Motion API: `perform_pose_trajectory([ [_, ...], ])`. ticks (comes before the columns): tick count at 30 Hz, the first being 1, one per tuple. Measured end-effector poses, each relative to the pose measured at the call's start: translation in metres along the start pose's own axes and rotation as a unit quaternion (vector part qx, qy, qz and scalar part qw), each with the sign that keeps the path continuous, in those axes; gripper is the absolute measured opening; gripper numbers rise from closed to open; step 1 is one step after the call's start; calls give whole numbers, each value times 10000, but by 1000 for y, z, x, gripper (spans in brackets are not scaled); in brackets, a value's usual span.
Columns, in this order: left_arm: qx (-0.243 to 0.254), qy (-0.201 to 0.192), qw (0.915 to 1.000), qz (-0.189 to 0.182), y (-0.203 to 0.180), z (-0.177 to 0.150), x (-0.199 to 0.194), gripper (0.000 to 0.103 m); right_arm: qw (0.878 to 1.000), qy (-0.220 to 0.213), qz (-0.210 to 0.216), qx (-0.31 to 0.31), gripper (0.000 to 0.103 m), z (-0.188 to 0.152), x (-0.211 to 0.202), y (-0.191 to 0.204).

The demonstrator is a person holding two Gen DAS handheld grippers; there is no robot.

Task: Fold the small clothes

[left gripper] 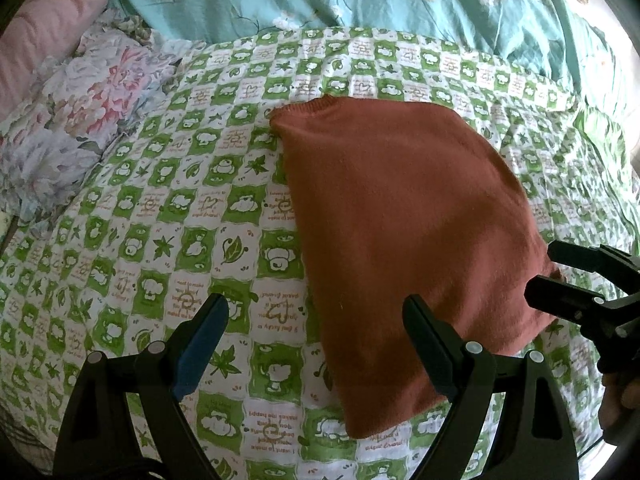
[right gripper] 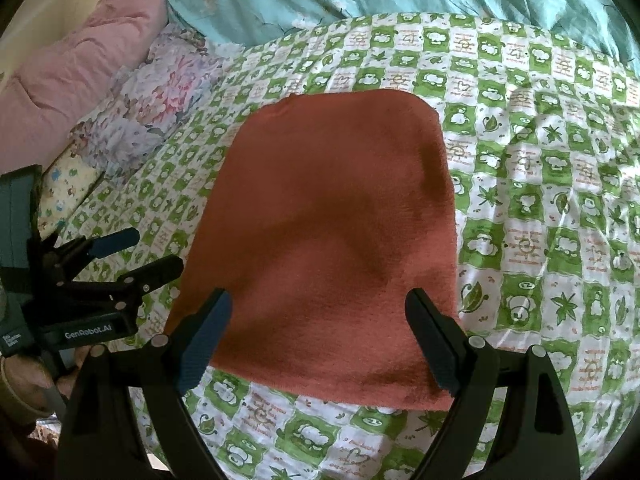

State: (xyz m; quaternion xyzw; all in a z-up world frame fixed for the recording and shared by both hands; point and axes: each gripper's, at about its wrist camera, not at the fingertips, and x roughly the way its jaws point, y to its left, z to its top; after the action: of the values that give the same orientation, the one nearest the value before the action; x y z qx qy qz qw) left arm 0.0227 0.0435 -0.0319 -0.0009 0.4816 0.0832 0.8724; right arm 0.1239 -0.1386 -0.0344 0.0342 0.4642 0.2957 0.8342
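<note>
The left gripper [left gripper: 316,344] hangs with its jaws spread and nothing between them, the rust-brown knit garment [left gripper: 400,216] just ahead and to its right on the green checked bedspread [left gripper: 160,208]. The right gripper [right gripper: 320,340], equally wide and empty, has that cloth directly ahead, its near hem between the fingers. Soft, light and floppy, it should pinch best at a near corner.
</note>
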Motion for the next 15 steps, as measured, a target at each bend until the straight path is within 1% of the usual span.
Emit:
perform_pose_trajectory([
  [15, -60, 21, 10000, -13, 0, 2, 3, 89, 10000, 58, 5, 6, 89, 0, 5, 2],
])
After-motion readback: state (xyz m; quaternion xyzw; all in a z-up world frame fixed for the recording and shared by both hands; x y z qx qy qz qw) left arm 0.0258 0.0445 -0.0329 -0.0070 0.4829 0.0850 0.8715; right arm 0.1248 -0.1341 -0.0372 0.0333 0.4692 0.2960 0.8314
